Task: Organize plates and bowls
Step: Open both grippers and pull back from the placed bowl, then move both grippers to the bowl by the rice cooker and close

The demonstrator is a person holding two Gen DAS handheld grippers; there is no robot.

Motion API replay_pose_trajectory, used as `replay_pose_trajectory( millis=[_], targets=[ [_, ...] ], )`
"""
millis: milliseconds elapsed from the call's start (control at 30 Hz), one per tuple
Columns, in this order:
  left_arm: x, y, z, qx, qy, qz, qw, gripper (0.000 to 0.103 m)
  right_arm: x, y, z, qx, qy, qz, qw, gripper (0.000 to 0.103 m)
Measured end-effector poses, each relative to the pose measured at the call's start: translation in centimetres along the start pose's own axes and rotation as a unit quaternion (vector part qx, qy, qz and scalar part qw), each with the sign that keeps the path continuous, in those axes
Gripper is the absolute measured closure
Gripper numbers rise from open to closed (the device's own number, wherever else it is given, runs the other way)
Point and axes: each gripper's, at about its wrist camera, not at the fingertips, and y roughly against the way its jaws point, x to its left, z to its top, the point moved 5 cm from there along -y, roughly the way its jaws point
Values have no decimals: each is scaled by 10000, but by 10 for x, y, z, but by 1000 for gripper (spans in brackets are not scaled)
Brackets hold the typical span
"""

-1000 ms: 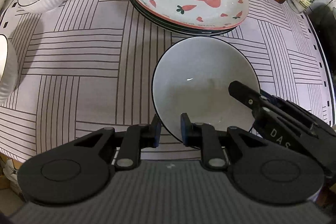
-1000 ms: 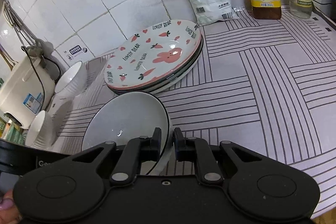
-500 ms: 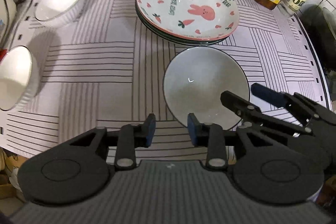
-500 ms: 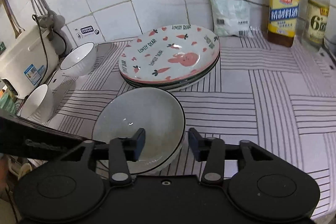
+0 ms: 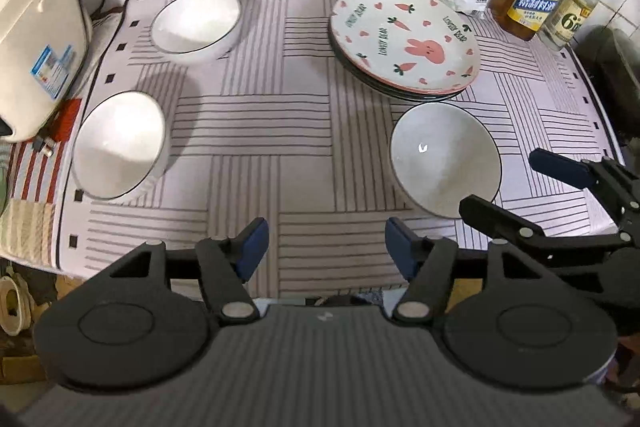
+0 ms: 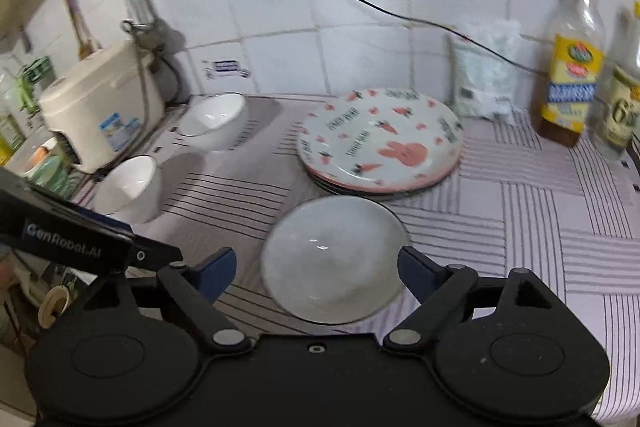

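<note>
Fingers (image 5: 252,247) of both grippers spread wide, empty; grey bowl (image 5: 444,163) sits just beyond the right pair.

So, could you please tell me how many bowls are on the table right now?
3. One grey bowl sits just in front of the plate stack; one white bowl is at the left edge by the rice cooker; another is behind it, near the wall. None looks hidden.

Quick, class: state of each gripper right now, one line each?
Left gripper: open, holding nothing.
Right gripper: open, holding nothing; the grey bowl sits free on the table.
</note>
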Motion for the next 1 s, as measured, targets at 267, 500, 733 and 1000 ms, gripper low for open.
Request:
replay_pose_trajectory(
  millis=[267,500,733,1000],
  targets=[
    [33,31,-3,-248,-119,166,9995,28,42,10,14,-151,447,295,9984,12],
    [69,24,0,-216,-103,432,9988,17,77,0,28,-271,785,519,9952,12],
    [118,2,0,-319,-32,667,9973,15,107,-32,34,-299,412,1066,9930,13],
    [161,-9,18,-593,69,843,9946,15,140,-79,50,-389,284,1325,9900,13]
  ],
)
